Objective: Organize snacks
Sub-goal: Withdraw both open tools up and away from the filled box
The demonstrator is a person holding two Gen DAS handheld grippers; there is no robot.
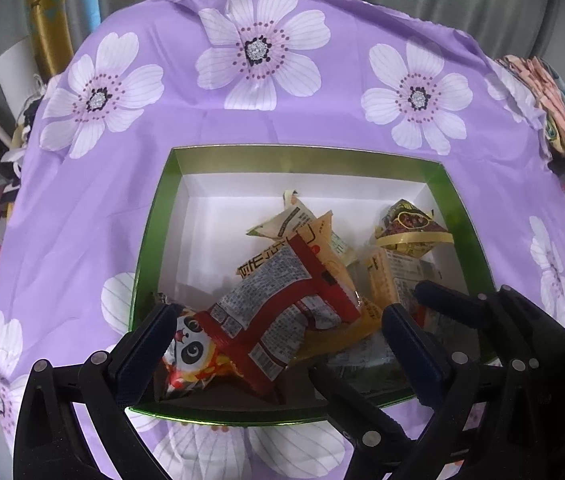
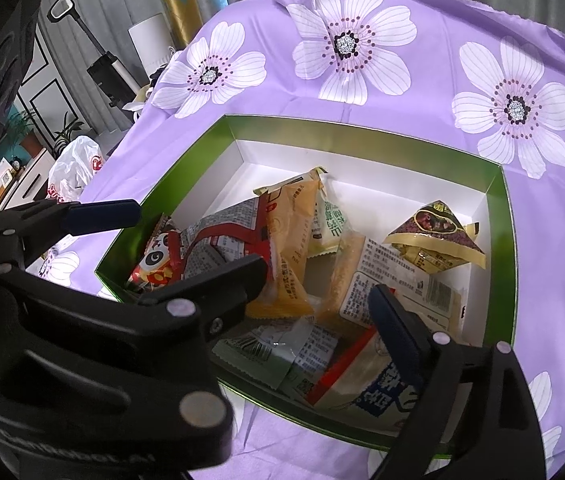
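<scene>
A green box with a white inside sits on a purple flowered cloth and holds several snack packets. My left gripper is open over the box's near end, its fingers either side of a red and white panda packet without gripping it. My right gripper is open above the box, over a yellow packet and a pale printed packet. A triangular dark and gold packet lies at the far right, also in the right wrist view. The right gripper's fingers show at the left view's right.
The purple flowered cloth covers the table around the box. A white and red plastic bag lies off the table's left. Folded pink fabric sits at the far right. Curtains hang behind.
</scene>
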